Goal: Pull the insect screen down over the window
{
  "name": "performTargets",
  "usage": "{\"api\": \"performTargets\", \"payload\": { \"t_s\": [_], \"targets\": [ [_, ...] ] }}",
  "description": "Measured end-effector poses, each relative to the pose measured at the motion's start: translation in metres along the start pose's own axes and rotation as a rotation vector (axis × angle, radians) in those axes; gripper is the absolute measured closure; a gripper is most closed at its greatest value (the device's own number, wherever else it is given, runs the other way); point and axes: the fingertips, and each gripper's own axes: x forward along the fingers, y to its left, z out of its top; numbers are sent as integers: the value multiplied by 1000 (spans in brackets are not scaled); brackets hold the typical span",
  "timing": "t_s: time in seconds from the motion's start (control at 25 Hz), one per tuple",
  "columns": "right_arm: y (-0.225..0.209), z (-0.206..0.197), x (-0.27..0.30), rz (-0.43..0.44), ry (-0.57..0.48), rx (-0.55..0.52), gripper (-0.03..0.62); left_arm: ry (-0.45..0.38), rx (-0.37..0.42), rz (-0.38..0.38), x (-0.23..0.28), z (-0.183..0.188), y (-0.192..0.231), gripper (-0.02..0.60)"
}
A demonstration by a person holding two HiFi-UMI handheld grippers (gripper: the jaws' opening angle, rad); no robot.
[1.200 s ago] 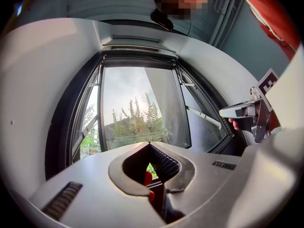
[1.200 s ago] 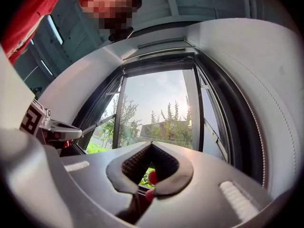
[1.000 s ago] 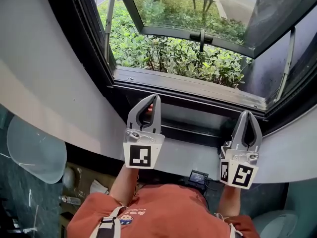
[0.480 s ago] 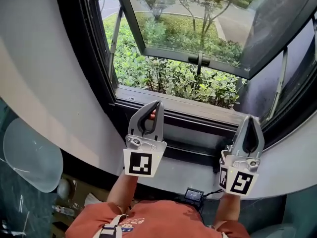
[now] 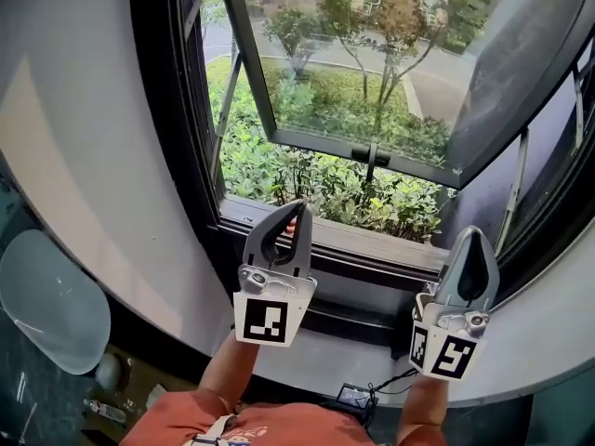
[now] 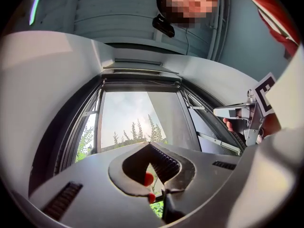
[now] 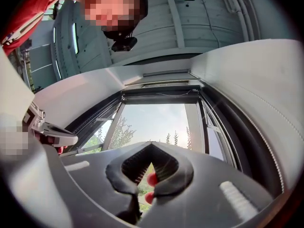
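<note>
Though hard to make out, sits as a pale strip of screen [image 6: 140, 72] along the top edge of the window frame [image 5: 153, 156], kept up there and not drawn over the opening. Below it, sash [image 5: 321, 140] swung outward, with a black handle [image 5: 370, 156] at the middle of its lower rail and a metal stay [image 5: 228, 110] by the frame's left edge. Beyond the sash, shrubs [image 5: 307, 175] close under the window. Along the frame's bottom edge, dark sill [image 5: 372, 244].

Just inside the sill, toward its left half, left gripper [image 5: 296, 206], tips raised; jaws clenched tip to tip, grasping nothing, only leaves and sky showing through the gap behind the pads. Near the frame's bottom right corner, right gripper [image 5: 471, 234], likewise clenched and empty. Well apart from each other, neither on the screen. Aimed up at the frame's top edge in both gripper views.

Around the frame on either side, curved white wall [image 5: 74, 156]. At the bottom edge of the head view, orange shirt [image 5: 279, 427].
</note>
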Motion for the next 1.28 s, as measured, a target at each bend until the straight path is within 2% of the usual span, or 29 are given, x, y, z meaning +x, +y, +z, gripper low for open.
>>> {"api": "performTargets", "payload": {
  "t_s": [0.2, 0.36, 0.56, 0.76, 1.0, 1.2, 1.28],
  "targets": [
    [-3, 28, 16, 0, -76, -10, 586, -75, 33, -3, 14, 30, 2, 577],
    [-2, 56, 35, 18, -154, -52, 586, -167, 65, 0, 29, 64, 7, 577],
    [-4, 84, 54, 17, -237, -82, 586, -237, 71, 20, 44, 90, 19, 577],
    [-10, 100, 67, 9, -266, -94, 586, -293, 65, 29, 53, 115, 24, 577],
    [-16, 121, 84, 4, -321, -120, 586, -374, 111, 28, 68, 152, 27, 577],
    [-17, 141, 100, 24, -359, -149, 586, -452, 194, 22, 81, 184, 29, 577],
    [-18, 149, 106, 28, -375, -159, 586, -466, 199, 20, 89, 193, 32, 577]
  ]
}}
